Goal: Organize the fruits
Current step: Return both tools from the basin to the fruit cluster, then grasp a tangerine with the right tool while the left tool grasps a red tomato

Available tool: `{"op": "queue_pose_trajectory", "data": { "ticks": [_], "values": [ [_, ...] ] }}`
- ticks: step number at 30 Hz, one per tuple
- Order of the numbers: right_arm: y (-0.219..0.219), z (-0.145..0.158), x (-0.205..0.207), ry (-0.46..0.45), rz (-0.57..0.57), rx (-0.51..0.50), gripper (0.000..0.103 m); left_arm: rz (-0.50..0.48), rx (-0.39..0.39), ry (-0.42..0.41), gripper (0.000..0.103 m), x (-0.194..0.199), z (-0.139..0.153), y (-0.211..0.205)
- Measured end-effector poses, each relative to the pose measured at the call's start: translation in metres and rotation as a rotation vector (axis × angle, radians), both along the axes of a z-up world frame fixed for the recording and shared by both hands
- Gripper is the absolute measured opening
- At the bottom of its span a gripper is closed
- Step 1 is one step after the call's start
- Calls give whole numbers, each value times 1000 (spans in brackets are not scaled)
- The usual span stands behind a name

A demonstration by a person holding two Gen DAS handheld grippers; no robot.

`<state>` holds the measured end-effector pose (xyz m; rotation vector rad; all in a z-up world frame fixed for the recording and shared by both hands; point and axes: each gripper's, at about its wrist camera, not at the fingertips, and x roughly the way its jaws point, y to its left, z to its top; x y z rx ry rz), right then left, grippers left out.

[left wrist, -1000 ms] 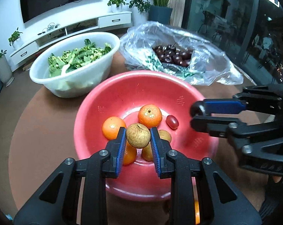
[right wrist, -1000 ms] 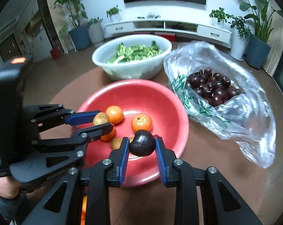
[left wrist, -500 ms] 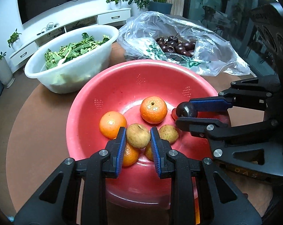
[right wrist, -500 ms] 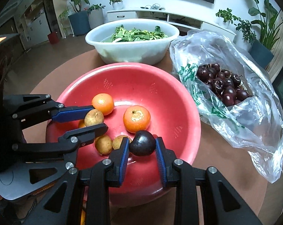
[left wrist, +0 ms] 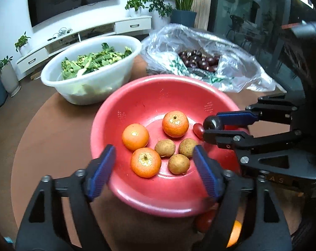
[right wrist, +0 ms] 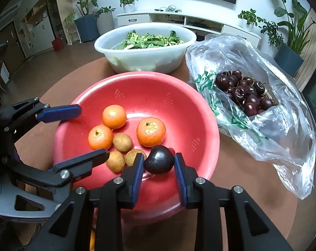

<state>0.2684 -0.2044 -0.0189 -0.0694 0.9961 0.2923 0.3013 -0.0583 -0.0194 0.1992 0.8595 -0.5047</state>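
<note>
Between the right jaws: a dark cherry (right wrist: pixel 158 162) is pinched between the two blue pads, hanging over the near right part of the red bowl (right wrist: pixel 124 79), just above its inner slope.
Cherry shape: roundish, with no long axis worth aligning; I see no stem from here.
Way down: the bowl floor lies straight below and slightly ahead of the cherry, so the coming move looks like a plain release.
Right gripper (right wrist: pixel 158 172): clamped on the cherry, reaching in over the bowl's near right rim.
Left gripper (left wrist: pixel 154 168): jaws spread wide and holding nothing, straddling the near rim of the bowl.
Nearer hand: the right one, since the fruit is already in it; the left one has no part in this drop.
Bowl contents: three oranges (right wrist: pixel 151 131) and three small brown fruits (right wrist: pixel 122 142) sit left of the cherry's landing spot; a red grape (left wrist: pixel 197 130) lies just beside the right gripper's tips.
Supply: more cherries sit in the plastic bag (right wrist: pixel 283 125), right of the bowl.
Bystander: a white basin of greens (right wrist: pixel 145 56) stands behind the bowl.
</note>
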Motion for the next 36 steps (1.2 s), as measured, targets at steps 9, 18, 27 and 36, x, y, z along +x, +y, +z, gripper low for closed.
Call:
{"op": "queue_pose_trajectory", "data": {
  "ticks": [9,18,27,36],
  "values": [
    [-27,31,-78,-78,-29,142,65,43,-57,-48,99,-66,23,32],
    [-35,-12,-167,-9,-48,156,60,58,-108,-8,100,-169,1,40],
    [17,-10,-181,-42,151,128,57,115,-99,61,100,-215,-25,56],
    [53,-32,-165,23,234,16,49,127,-99,68,100,-208,-24,63]
  ]
}}
